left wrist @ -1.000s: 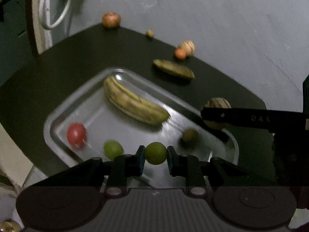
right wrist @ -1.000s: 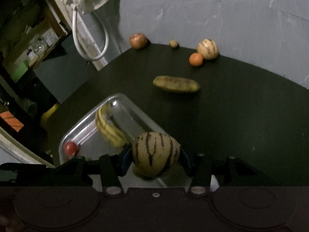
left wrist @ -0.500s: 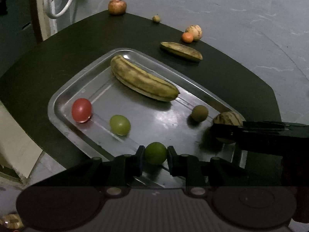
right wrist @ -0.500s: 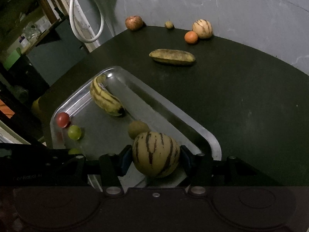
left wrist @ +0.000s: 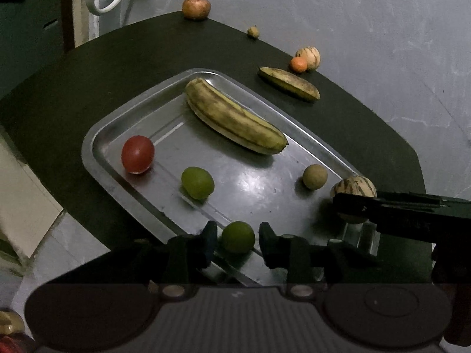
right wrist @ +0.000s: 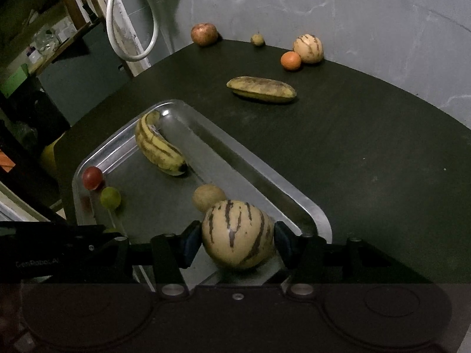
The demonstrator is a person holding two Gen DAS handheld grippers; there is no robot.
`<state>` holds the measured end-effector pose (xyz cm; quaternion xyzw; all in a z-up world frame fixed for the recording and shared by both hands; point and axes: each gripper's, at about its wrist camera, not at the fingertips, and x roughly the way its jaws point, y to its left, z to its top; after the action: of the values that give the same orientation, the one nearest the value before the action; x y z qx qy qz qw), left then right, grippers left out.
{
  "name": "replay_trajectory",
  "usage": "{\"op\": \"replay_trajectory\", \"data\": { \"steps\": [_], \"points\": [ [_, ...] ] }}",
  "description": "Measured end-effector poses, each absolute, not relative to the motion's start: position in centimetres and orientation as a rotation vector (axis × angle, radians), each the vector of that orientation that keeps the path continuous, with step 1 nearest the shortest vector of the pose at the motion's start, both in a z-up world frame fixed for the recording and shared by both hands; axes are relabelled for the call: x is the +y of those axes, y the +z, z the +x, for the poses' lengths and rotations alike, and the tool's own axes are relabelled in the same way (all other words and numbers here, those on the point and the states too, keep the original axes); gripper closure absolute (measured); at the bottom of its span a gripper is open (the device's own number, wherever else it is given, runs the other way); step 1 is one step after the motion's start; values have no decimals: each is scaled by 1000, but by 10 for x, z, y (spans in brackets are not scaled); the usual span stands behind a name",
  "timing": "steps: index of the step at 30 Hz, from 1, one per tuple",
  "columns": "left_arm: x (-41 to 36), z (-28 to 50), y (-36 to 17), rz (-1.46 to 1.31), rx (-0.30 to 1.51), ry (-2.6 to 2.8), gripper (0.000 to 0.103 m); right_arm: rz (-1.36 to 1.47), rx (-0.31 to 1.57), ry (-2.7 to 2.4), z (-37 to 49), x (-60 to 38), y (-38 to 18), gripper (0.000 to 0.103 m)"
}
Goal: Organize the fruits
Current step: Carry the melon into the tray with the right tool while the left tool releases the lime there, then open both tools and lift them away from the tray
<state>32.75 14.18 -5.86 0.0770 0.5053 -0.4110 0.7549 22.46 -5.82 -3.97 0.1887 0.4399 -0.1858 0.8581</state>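
The green lime (left wrist: 238, 236) sits between the fingers of the left hand-held gripper (left wrist: 238, 239), at the near edge of the metal tray (left wrist: 97, 135). In the left wrist view there is a small gap on each side of it, so the fingers stand apart and do not press it. The right wrist view shows of this fruit only a small green edge behind the left tool.

The striped melon (right wrist: 238, 234) is clamped between the pads of the right hand-held gripper (right wrist: 238, 239), over the near right corner of the tray (right wrist: 294, 203). The left wrist view shows only its top (left wrist: 353, 186), above the dark gripper finger.

In the tray lie a banana (left wrist: 235, 117), a red tomato (left wrist: 137, 154), a green fruit (left wrist: 197, 183) and a small brown fruit (left wrist: 315, 176); the last one is just behind the melon.

On the dark tabletop (right wrist: 368, 147), well apart from the tray, lie a second banana (right wrist: 261, 89), an orange (right wrist: 290, 61) touching another striped melon (right wrist: 308, 48), a small round fruit (right wrist: 257, 40) and an apple (right wrist: 204, 34).
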Motion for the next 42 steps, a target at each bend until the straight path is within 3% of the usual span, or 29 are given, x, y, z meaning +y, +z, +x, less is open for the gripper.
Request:
{"op": "replay_trajectory", "data": {
  "steps": [8,16,26,42],
  "points": [
    [158,319,-45,110,1051,-883,49,384,880,-385,216,-58,-25,28],
    [174,296,-23,107,996,-830,22,384,781,-408,181,-47,-1,9],
    [202,242,15,150,918,-770,4,308,658,-469,88,-2,24,1],
    [223,135,42,279,896,-712,1,307,589,-503,-44,29,40,1]
  ]
}}
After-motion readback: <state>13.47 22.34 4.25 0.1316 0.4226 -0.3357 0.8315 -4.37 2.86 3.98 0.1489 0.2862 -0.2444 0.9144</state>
